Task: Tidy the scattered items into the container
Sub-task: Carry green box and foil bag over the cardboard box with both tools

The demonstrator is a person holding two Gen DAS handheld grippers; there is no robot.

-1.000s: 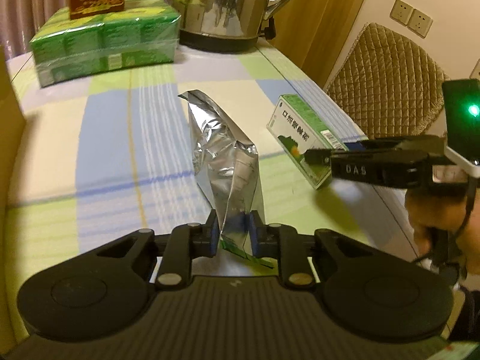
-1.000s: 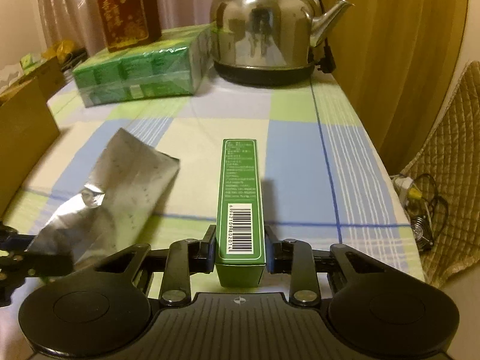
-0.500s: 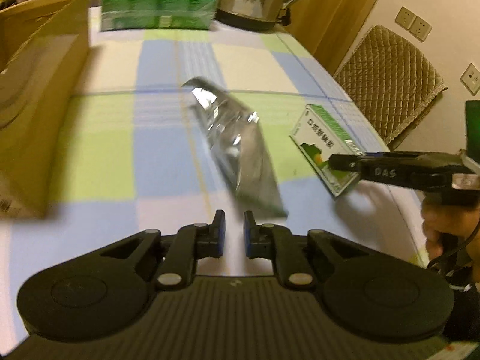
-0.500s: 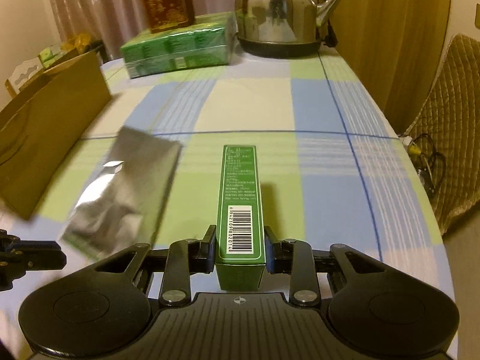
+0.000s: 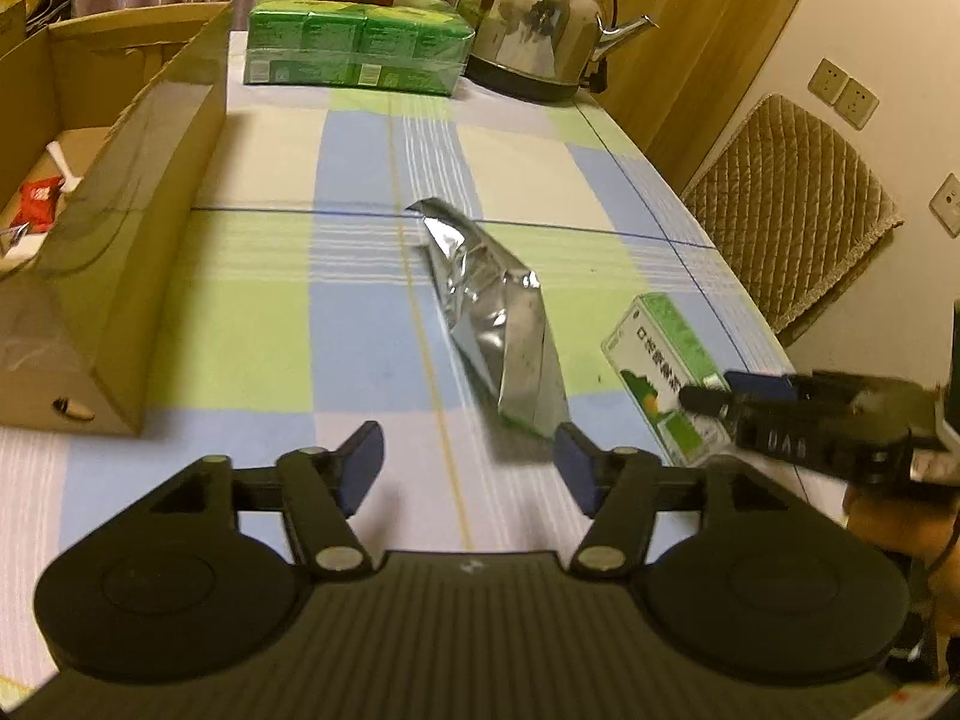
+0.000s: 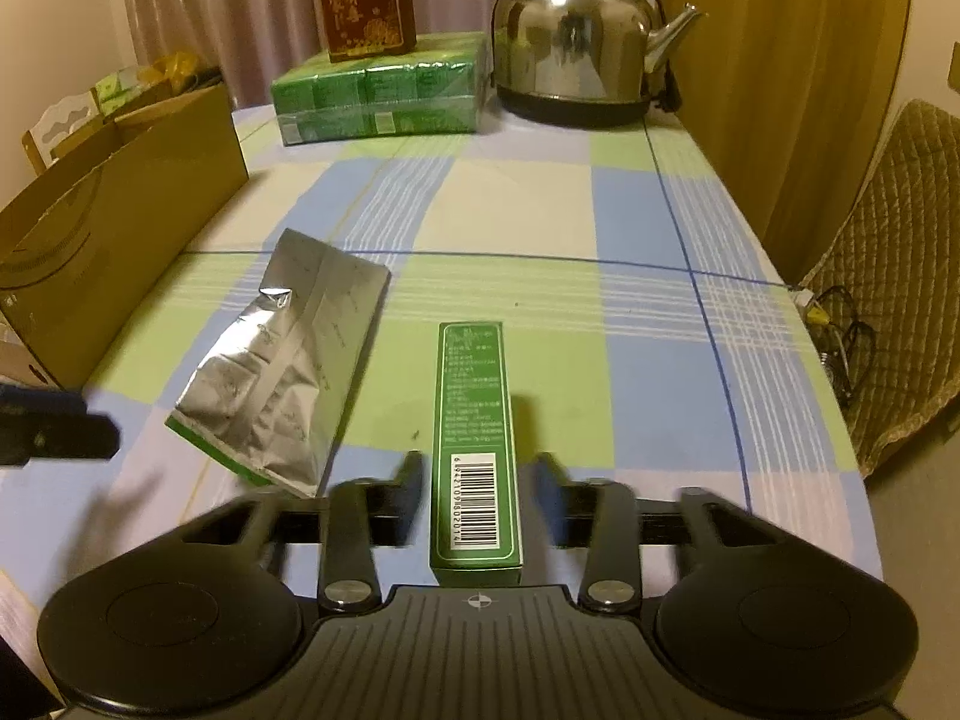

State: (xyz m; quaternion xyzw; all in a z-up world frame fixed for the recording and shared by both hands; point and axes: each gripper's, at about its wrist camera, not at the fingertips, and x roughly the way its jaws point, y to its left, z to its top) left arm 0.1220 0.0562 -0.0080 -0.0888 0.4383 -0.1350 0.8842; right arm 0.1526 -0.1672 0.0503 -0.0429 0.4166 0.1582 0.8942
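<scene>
A silver foil pouch (image 5: 498, 324) lies flat on the checked tablecloth; it also shows in the right wrist view (image 6: 288, 366). My left gripper (image 5: 468, 468) is open and empty, just short of the pouch's near end. A green carton (image 6: 477, 438) stands on its edge between the fingers of my right gripper (image 6: 477, 483), whose jaws are parted and blurred, a gap on each side of the carton. The carton (image 5: 666, 378) and right gripper (image 5: 708, 399) also show in the left wrist view. An open cardboard box (image 5: 120, 228) stands at the left.
A steel kettle (image 6: 576, 60) and a wrapped green pack (image 6: 378, 90) with a red box (image 6: 363, 0) on it stand at the table's far end. A padded chair (image 5: 786, 210) is beyond the right table edge. The cardboard box holds a red packet (image 5: 39, 201).
My left gripper let go of the foil pouch, which now lies flat, and the jaws opened wide. My right gripper's jaws have opened off the green carton. Both grippers pulled back.
</scene>
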